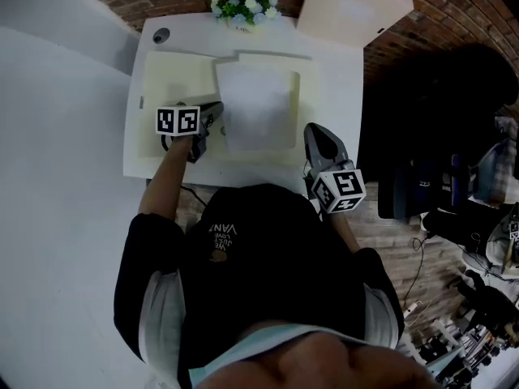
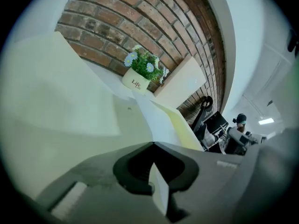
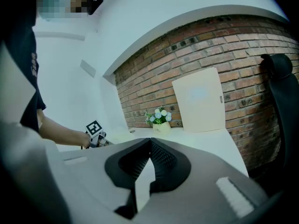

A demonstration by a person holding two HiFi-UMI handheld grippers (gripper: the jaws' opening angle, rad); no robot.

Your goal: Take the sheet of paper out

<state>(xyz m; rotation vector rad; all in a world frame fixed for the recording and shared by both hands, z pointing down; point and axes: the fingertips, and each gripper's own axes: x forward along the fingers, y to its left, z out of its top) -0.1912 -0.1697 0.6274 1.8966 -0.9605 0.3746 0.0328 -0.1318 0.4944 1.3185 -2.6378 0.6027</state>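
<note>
The white table (image 1: 340, 79) carries everything. A cream folder (image 1: 174, 79), or perhaps a shallow tray, I can't tell which, covers most of its near left part. At the table's far right corner a cream board (image 1: 353, 10) leans on the brick wall.

The sheet of paper (image 1: 258, 108) lies flat on the folder's right half. By my reckoning it is not out yet, so I'm at the approach and nothing is lifted.

My left claw (image 1: 217, 112) sits just beside the sheet's left edge, jaws pressed together with nothing in them. I can't tell whether the tip touches the paper. My right claw (image 1: 312, 130) is near the table's near right edge, off the sheet's near right corner. It is likewise closed and empty.

I judge the next move needs one claw to open and slip a jaw under an edge. That will be fiddly with a sheet this thin lying flat. Then it must close gently and draw the paper clear of the folder.

A small flower pot (image 1: 243, 8) stands at the table's far edge. Its lettering begins "Li" in the left gripper view, and the rest is too small to read. My black shirt (image 1: 268, 250) bears print that looks like "VANS", and the smaller lines are unreadable.
</note>
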